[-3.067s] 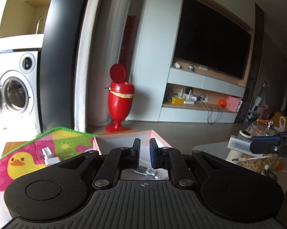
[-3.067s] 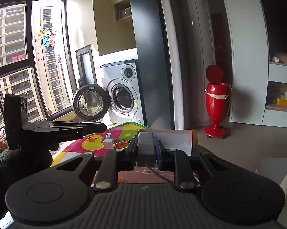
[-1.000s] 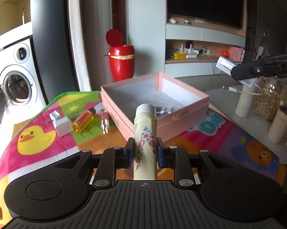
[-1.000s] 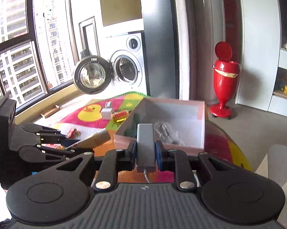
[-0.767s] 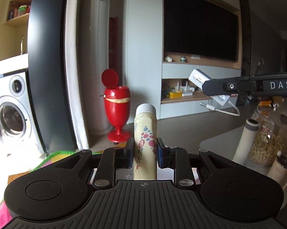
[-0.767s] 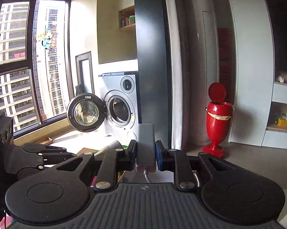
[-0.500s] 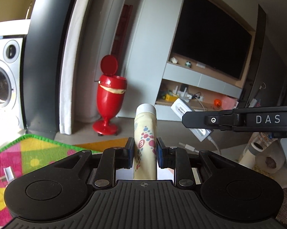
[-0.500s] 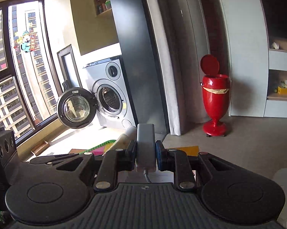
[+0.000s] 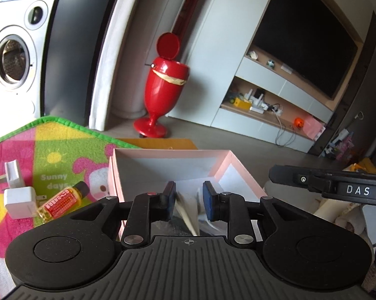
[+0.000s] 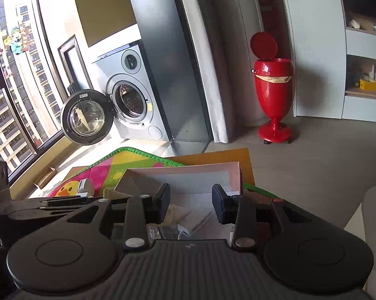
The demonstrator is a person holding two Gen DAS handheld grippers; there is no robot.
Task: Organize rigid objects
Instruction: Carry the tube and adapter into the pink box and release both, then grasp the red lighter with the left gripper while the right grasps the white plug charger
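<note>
A pink open box (image 9: 228, 161) sits on the colourful mat. My left gripper (image 9: 188, 197) is open over the box, and the cream patterned tube (image 9: 185, 212) lies blurred inside below it. My right gripper (image 10: 190, 200) is open over the same box (image 10: 234, 175); the tube (image 10: 174, 212) and the white adapter with its cable (image 10: 196, 221) lie in the box beneath it. On the mat left of the box lie two white plugs (image 9: 19, 198) and a small yellow bottle (image 9: 62, 201).
The right gripper's body (image 9: 338, 185) reaches in from the right in the left wrist view. A red pedal bin (image 9: 164, 82) stands on the floor behind. A washing machine (image 10: 127, 100) with its door open stands at the left. Jars and paper rolls (image 9: 348, 215) stand at the right.
Both grippers have come down over the box and opened. The tube has left the left gripper and the adapter has left the right gripper; both now lie in the box.
</note>
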